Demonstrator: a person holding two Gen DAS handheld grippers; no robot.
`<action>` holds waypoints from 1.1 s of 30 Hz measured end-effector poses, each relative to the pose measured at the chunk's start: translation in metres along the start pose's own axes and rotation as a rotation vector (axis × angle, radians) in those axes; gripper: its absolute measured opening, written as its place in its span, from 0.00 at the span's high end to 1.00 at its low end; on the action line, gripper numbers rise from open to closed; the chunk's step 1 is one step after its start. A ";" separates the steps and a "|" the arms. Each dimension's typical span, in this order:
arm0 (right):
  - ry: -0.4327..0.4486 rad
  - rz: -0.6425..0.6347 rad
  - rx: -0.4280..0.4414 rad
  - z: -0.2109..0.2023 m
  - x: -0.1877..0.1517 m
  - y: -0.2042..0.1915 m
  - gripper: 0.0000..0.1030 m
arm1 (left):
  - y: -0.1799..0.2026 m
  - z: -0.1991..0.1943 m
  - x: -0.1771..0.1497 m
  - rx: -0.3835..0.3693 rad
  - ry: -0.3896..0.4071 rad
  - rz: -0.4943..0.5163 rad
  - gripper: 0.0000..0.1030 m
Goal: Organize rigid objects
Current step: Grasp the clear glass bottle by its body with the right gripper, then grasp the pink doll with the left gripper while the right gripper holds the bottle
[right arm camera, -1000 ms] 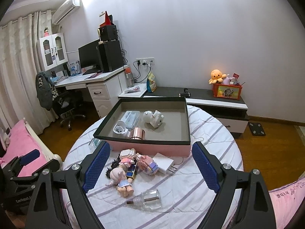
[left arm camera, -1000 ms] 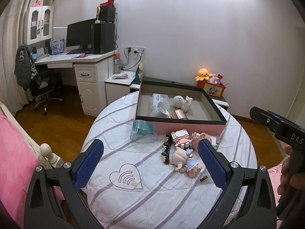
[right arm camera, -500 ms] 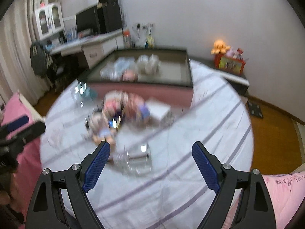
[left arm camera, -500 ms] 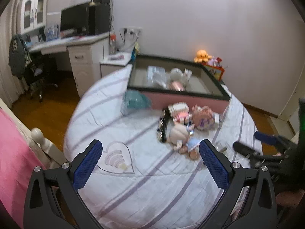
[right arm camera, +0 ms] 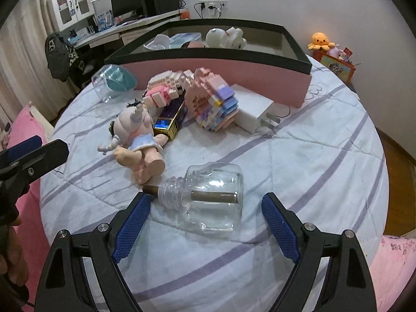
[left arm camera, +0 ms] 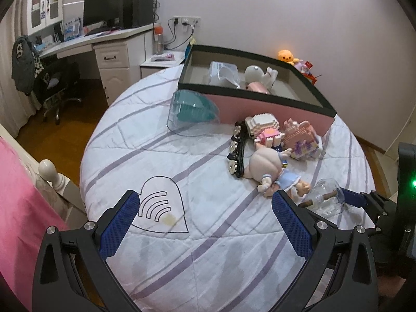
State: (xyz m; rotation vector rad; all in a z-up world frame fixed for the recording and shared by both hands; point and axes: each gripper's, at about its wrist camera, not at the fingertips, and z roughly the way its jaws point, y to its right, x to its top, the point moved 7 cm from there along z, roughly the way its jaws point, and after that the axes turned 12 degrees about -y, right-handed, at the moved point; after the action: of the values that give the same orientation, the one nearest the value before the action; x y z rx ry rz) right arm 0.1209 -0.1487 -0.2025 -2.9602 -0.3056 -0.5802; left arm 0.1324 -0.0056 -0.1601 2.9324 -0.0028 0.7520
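A clear glass bottle [right arm camera: 210,197] with a brown stick inside lies on its side on the striped cloth; it also shows in the left wrist view [left arm camera: 325,200]. My right gripper [right arm camera: 204,223] is open, its fingers either side of the bottle, just short of it. My left gripper [left arm camera: 208,223] is open and empty over the heart print [left arm camera: 161,208]. A doll [right arm camera: 137,140], block figures [right arm camera: 210,101], a white charger [right arm camera: 254,115], a gold case [right arm camera: 169,119] and a black hair clip [left arm camera: 236,150] lie before the pink box [right arm camera: 260,78].
The box holds a white plush [right arm camera: 225,36], a cup and packets. A clear container with a teal insert [left arm camera: 192,111] lies left of the box. The round table [left arm camera: 208,260] drops off at its rim; pink bedding [left arm camera: 20,208] lies at the left, a desk [left arm camera: 111,39] behind.
Both grippers have dropped and moved in toward the table. The right gripper now brackets the glass bottle; both stay open.
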 end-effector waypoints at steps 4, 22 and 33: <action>0.014 -0.034 -0.003 0.001 0.001 -0.003 0.15 | 0.003 0.007 0.001 -0.009 -0.015 0.003 0.00; 0.061 -0.057 0.039 0.001 0.013 0.012 0.23 | 0.040 0.020 0.009 -0.031 -0.036 0.065 0.00; 0.091 -0.019 0.040 -0.006 0.016 0.040 0.25 | 0.061 0.028 0.013 -0.039 -0.047 0.085 0.00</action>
State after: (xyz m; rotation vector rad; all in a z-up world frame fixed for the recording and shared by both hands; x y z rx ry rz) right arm 0.1416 -0.1857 -0.1933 -2.8852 -0.3333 -0.7004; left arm 0.1555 -0.0692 -0.1713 2.9282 -0.1450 0.6853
